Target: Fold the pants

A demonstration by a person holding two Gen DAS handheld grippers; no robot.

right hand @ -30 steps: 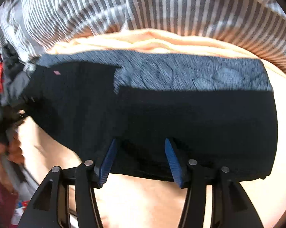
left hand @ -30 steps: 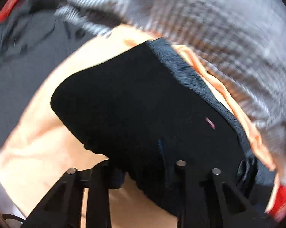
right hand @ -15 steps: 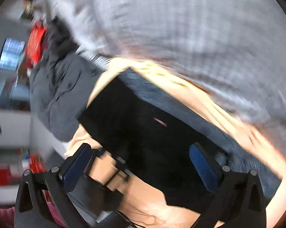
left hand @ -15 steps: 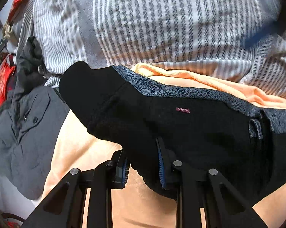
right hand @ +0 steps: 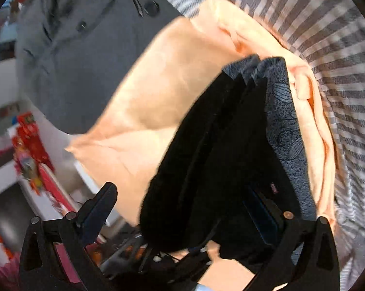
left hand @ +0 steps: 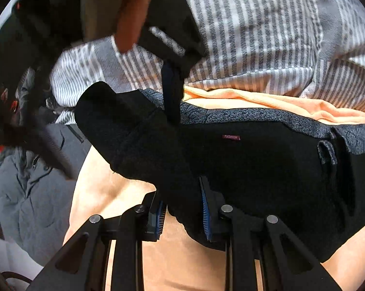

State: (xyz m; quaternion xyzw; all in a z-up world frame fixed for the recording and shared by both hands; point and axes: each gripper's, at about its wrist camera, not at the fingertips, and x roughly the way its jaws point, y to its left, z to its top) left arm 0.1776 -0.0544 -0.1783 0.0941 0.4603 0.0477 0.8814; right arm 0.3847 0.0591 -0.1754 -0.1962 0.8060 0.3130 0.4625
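The black pants (left hand: 255, 169) with a grey patterned waistband lie partly folded on an orange cloth (left hand: 267, 99). My left gripper (left hand: 182, 208) is shut on the near edge of the pants. My right gripper (right hand: 180, 213) is open wide, its jaws standing on either side of the pants' folded end (right hand: 218, 145). It also shows in the left wrist view (left hand: 170, 92), coming down over the pants' left end from above, with a hand behind it.
A grey striped sheet (left hand: 255, 36) covers the bed behind the orange cloth. A grey jacket (left hand: 29, 181) lies to the left, also in the right wrist view (right hand: 80, 48). Red items and white furniture (right hand: 24, 145) stand beyond the bed edge.
My right gripper let go of the pants' near edge, opened wide and swung over to the left end. My left gripper stayed shut on the pants.
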